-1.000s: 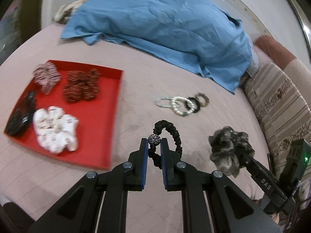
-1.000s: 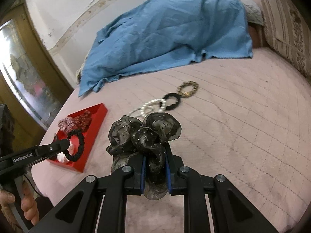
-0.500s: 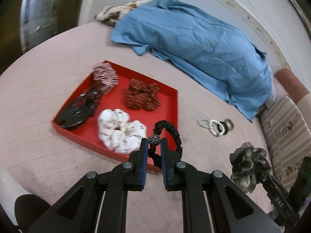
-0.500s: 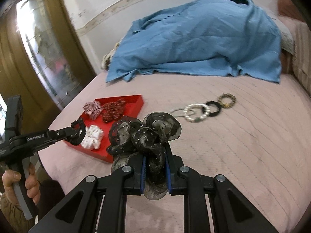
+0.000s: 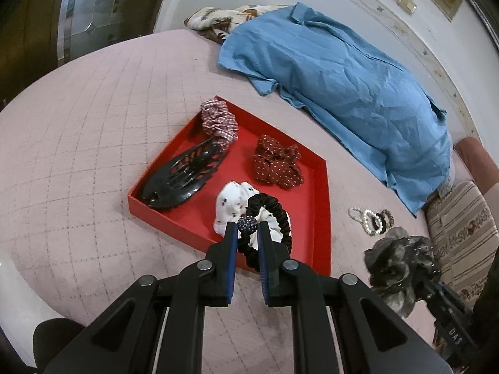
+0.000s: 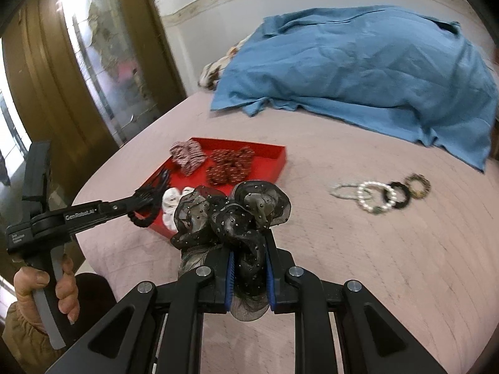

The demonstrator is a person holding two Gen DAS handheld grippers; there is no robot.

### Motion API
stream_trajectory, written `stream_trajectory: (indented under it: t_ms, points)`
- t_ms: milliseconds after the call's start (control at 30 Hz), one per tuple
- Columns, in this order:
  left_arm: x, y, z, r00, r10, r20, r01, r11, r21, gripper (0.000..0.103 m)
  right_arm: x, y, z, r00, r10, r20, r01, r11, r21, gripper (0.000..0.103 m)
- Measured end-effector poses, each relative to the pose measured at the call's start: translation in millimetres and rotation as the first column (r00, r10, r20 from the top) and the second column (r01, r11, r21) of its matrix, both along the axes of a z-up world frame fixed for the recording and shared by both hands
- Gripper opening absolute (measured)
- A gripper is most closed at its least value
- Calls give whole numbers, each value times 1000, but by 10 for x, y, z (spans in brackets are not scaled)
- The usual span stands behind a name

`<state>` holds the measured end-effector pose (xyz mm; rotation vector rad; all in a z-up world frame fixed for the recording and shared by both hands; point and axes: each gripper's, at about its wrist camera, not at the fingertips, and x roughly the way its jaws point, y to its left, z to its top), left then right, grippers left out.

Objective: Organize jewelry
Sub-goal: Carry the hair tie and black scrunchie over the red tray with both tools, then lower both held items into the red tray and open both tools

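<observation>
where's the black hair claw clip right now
In the left wrist view the black claw clip lies in the red tray's left corner, just below the checked scrunchie and left of the white scrunchie.

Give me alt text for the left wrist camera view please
The left hand-held gripper holds a black beaded scrunchie over a red tray of scrunchies and a black hair clip on a pink bed.

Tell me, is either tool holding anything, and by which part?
Both. The left tool pinches a black hair tie beside its beaded ball; the right tool clamps a sheer black scrunchie by its lower folds.
</observation>
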<state>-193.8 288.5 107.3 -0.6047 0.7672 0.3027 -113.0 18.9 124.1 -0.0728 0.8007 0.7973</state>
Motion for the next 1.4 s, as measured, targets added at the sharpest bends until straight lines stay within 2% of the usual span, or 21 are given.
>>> stream_trajectory:
  t_ms: [100, 233, 333, 500, 633, 733, 900, 1167, 1233, 1300, 1333, 1400]
  points:
    - [92, 122, -11, 1000, -10, 13, 10, 999, -37, 12, 3, 205, -26, 999, 36, 1, -36, 999, -19, 17]
    - [336, 259, 34, 999, -33, 25, 34, 998, -45, 12, 30, 481, -68, 997, 80, 14, -79, 996, -50, 17]
    - [617, 316, 80, 998, -66, 19, 66, 998, -16, 12, 108, 688, -128, 995, 100, 19, -99, 993, -72, 18]
    - [1171, 404, -2, 995, -96, -37, 97, 995, 39, 12, 289, 936, -245, 994, 109, 7, -108, 990, -90, 18]
    - [1546, 533, -173, 993, -90, -82, 92, 996, 20, 12, 454, 1103, -380, 994, 102, 29, -97, 986, -135, 18]
    - [1753, 606, -295, 990, -77, -118, 79, 997, 20, 12, 580, 1152, -501, 996, 91, 5, -90, 985, -147, 17]
    - [1923, 682, -459, 983, -79, -164, 86, 996, 33, 12, 661, 1227, -657, 994, 109, -23, -111, 981, -160, 17]
    - [1916, 735, -495, 979, -19, -203, 37, 996, 81, 13, 701, 1221, -754, 992, 117, -55, -124, 980, -155, 18]
    - [1892, 715, -459, 981, -17, -195, 34, 996, 82, 19, 694, 1217, -758, 991, 120, -57, -127, 980, -152, 21]
    - [1860, 682, -392, 984, -18, -174, 33, 996, 83, 40, 690, 1226, -744, 991, 121, -53, -127, 981, -148, 24]
    - [1839, 666, -359, 986, -15, -165, 30, 996, 87, 44, 694, 1222, -739, 991, 121, -51, -128, 981, -146, 29]
    - [1786, 627, -265, 990, -6, -142, 21, 995, 102, 47, 688, 1213, -719, 992, 123, -41, -128, 981, -145, 30]
